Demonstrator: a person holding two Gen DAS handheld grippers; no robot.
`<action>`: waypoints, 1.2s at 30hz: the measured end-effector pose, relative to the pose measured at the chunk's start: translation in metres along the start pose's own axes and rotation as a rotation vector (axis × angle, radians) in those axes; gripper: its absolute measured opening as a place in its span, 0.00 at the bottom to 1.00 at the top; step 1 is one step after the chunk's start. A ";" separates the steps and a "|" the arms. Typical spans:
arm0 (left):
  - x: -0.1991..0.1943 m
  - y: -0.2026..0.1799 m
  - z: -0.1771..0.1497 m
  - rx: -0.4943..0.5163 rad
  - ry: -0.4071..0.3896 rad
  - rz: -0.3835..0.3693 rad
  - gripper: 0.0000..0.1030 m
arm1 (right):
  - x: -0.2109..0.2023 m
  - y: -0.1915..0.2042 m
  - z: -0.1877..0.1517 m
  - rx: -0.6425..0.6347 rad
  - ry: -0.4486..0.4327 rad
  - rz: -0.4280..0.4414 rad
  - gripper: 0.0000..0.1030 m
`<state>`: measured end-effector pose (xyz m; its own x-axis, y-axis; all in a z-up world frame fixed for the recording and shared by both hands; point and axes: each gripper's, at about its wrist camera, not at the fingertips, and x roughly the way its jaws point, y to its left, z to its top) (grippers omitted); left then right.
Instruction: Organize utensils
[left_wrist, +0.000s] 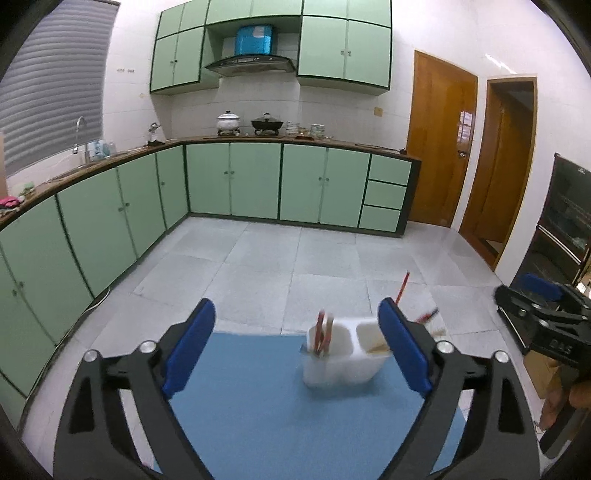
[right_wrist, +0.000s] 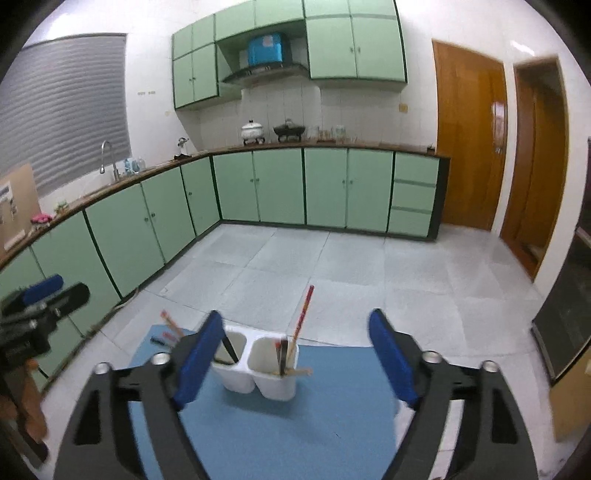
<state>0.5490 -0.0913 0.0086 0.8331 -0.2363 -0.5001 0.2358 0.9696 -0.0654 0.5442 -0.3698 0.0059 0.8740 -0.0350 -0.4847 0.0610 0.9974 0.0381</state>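
- Two hand-held grippers, left and right, both with jaws apart, holding nothing.
- White two-compartment holder stands on blue mat, lower centre of frame; chopsticks upright inside.
- Loose chopsticks lie at mat's far left corner.

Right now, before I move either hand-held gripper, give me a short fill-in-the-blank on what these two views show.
1. The white plastic two-compartment utensil holder stands on a ____ mat.
2. The left hand-held gripper and right hand-held gripper are both ____, holding nothing.
3. The long red chopstick leans out of the holder's ____ compartment, seen from the right wrist.

Missing: blue; open; right
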 end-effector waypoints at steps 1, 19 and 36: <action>-0.013 0.004 -0.006 -0.005 0.001 0.000 0.88 | -0.013 0.003 -0.006 -0.007 -0.010 -0.006 0.91; -0.261 0.018 -0.186 0.004 -0.055 0.103 0.95 | -0.257 0.082 -0.202 -0.001 -0.073 -0.008 0.94; -0.401 -0.005 -0.283 -0.045 -0.058 0.144 0.95 | -0.376 0.088 -0.269 0.079 -0.073 -0.048 0.94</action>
<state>0.0720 0.0170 -0.0353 0.8843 -0.0971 -0.4567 0.0906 0.9952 -0.0363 0.0917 -0.2515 -0.0435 0.9019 -0.0894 -0.4225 0.1384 0.9866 0.0865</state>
